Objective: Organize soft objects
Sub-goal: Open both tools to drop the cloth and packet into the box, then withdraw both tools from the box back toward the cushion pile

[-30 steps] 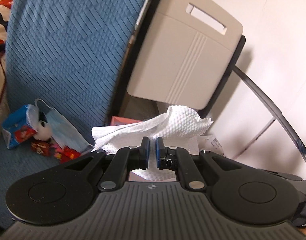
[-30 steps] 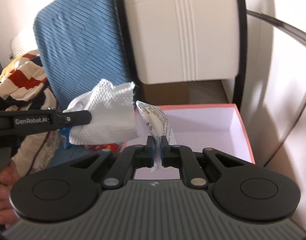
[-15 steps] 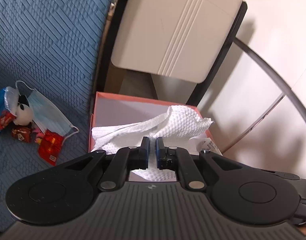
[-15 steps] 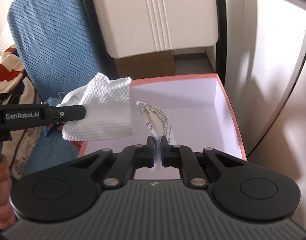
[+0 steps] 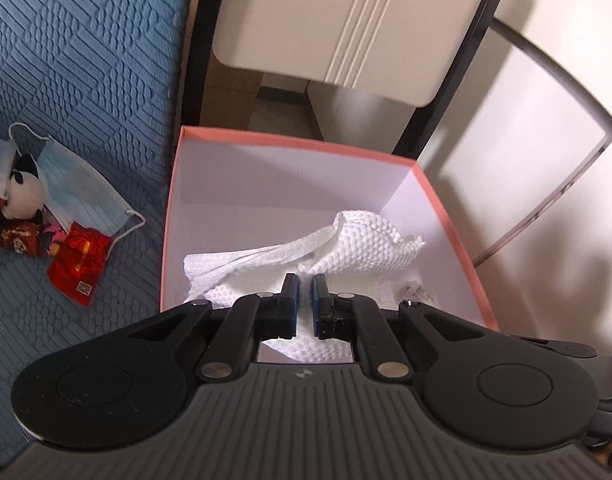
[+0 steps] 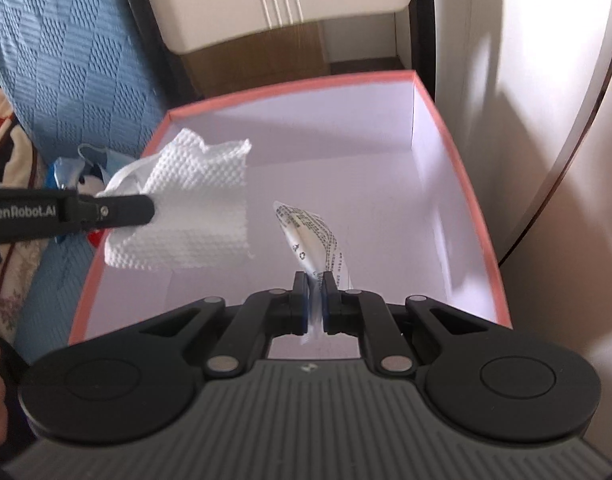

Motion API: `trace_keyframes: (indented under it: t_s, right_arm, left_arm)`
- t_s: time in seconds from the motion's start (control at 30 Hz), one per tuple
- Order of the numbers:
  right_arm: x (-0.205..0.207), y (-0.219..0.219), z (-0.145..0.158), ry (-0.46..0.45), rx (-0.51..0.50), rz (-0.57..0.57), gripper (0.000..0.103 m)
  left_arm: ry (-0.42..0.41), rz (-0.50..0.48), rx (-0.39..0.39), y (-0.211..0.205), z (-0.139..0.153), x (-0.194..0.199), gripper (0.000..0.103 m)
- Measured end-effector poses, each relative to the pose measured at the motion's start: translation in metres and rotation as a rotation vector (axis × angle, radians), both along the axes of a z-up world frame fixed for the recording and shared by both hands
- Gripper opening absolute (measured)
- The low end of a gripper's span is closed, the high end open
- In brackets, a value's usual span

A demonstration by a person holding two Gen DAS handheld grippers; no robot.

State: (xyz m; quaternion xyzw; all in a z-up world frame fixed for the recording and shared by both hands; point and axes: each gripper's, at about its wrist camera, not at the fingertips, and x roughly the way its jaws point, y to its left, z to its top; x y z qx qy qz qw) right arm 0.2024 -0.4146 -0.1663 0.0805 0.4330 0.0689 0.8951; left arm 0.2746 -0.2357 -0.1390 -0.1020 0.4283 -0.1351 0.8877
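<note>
My left gripper (image 5: 304,280) is shut on a white embossed paper towel (image 5: 345,242), which hangs over the inside of a pink-rimmed white box (image 5: 294,144). From the right wrist view the same towel (image 6: 194,204) shows at the box's left side, with the left gripper's black fingers (image 6: 118,212) reaching in. My right gripper (image 6: 314,278) is shut on a clear printed plastic wrapper (image 6: 309,232) held above the box floor (image 6: 457,168). That wrapper (image 5: 413,290) peeks out at the right in the left wrist view.
A blue face mask (image 5: 78,196), a small panda plush (image 5: 22,196) and red packets (image 5: 80,256) lie on the blue quilted cover (image 5: 78,60) left of the box. A beige chair back (image 5: 345,20) with black frame stands behind it. A white wall (image 6: 545,80) is at the right.
Both grippers have sunk toward the box with their loads and tilted downward. The box now fills both views, and the towel and wrapper hang inside its rim.
</note>
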Motion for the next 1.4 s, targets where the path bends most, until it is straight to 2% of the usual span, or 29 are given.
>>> trace_keyframes:
  t_s: [0.23,0.27,0.33,0.37,0.4,0.47,0.53,0.57,1.17,1.4]
  right_arm:
    - [0.009,-0.005,-0.009,0.017,0.025,-0.021,0.012]
    - [0.012,-0.004,-0.008,0.019,0.032,-0.024,0.012]
    - [0.012,-0.005,-0.009,0.027,0.045,-0.034,0.013]
    - [0.012,-0.006,-0.009,0.034,0.045,-0.039,0.016]
    - [0.013,-0.004,-0.010,0.041,0.038,-0.042,0.019]
    - [0.015,-0.002,-0.010,0.053,0.029,-0.051,0.043]
    - [0.015,-0.002,-0.008,0.053,0.051,-0.061,0.057]
    - [0.014,-0.001,-0.005,0.049,0.064,-0.065,0.059]
    - [-0.023,0.035,0.075,-0.124,0.033,-0.040,0.061]
    - [-0.038,0.056,0.101,-0.196,0.017,-0.011,0.061]
  left_arm:
    - [0.023,-0.010,0.015,-0.004,-0.010,0.009,0.011]
    - [0.024,-0.017,0.013,-0.005,-0.010,0.010,0.016]
    - [0.030,-0.022,0.016,-0.005,-0.008,0.010,0.056]
    - [0.026,-0.018,0.020,-0.005,-0.006,0.009,0.059]
    - [0.008,-0.020,0.022,-0.004,-0.003,0.007,0.059]
    - [-0.006,-0.024,0.034,-0.004,0.003,0.003,0.059]
    - [-0.018,-0.019,0.045,-0.002,0.010,0.000,0.060]
    - [-0.028,-0.018,0.047,0.000,0.014,-0.002,0.060]
    - [-0.235,0.031,0.012,0.047,0.108,-0.047,0.059]
    - [-0.327,0.034,0.059,0.070,0.134,-0.073,0.060]
